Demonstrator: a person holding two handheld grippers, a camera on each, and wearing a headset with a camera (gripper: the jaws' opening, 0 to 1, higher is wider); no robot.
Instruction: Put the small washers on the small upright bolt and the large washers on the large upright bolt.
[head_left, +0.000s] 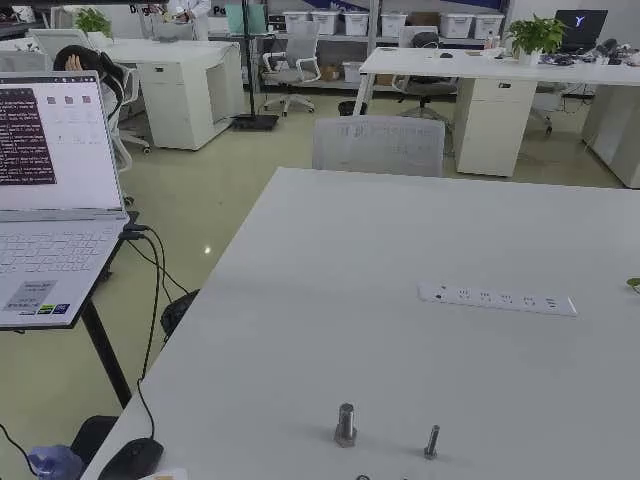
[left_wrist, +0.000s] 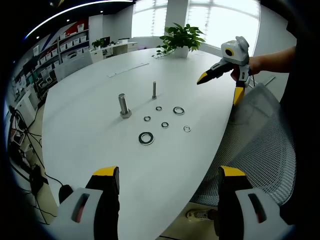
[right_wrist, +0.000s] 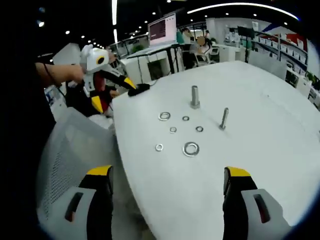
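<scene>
Heads down on the white table (left_wrist: 90, 105), a thick steel bolt (left_wrist: 123, 106) and a slim steel bolt (left_wrist: 154, 90) are standing shafts-up, ready for rings. Two large steel washers (left_wrist: 146, 138) and four small steel washers (left_wrist: 164, 124) are lying loose beside them. The left gripper (left_wrist: 168, 175) and right gripper (right_wrist: 167, 172) are hovering off the table's edge, jaws wide apart and empty, likely before a first pick.

White table (head_left: 400, 250); silver-grey large bolt (head_left: 345, 424), small bolt (head_left: 431, 441), washers (left_wrist: 146, 138); yellow-tipped grey left gripper (left_wrist: 168, 172), right gripper (right_wrist: 167, 172); grey mesh chair (left_wrist: 260, 135) at 4 o'clock.
</scene>
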